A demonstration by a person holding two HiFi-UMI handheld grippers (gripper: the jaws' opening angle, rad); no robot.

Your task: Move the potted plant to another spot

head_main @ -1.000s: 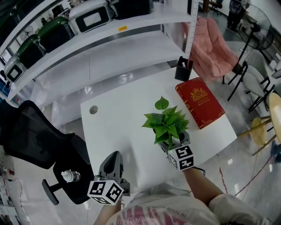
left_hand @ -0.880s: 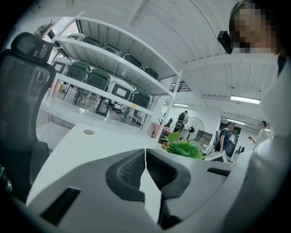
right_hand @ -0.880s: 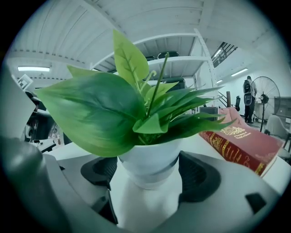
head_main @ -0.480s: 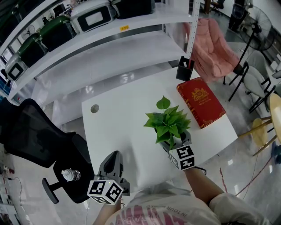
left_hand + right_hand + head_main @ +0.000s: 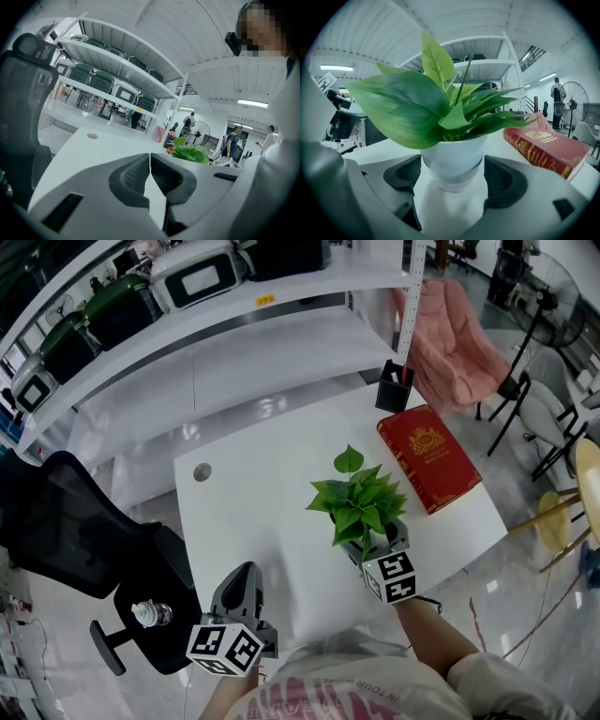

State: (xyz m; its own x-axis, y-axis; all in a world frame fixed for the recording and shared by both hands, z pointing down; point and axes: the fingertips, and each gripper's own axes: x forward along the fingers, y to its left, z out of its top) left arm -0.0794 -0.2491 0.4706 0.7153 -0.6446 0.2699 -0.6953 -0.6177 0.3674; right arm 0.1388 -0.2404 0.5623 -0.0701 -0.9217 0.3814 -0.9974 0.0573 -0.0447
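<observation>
Head view: gripping the potted plant (image 5: pixel 358 507) with the right gripper (image 5: pixel 373 545), just left of the red book (image 5: pixel 428 457); hovering the left gripper (image 5: pixel 246 579) well left of that book.

Left gripper view: pressing the jaws together on nothing.

Right gripper view: squeezing the plant's white pot between both pads, near the book.

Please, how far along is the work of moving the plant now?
Done: the right gripper has the plant between its fingers, which press the pot's sides. In hand: the grip only; the pot stands on the table beside the book. To do: lifting it and setting it elsewhere. The left gripper is shut, empty.
</observation>
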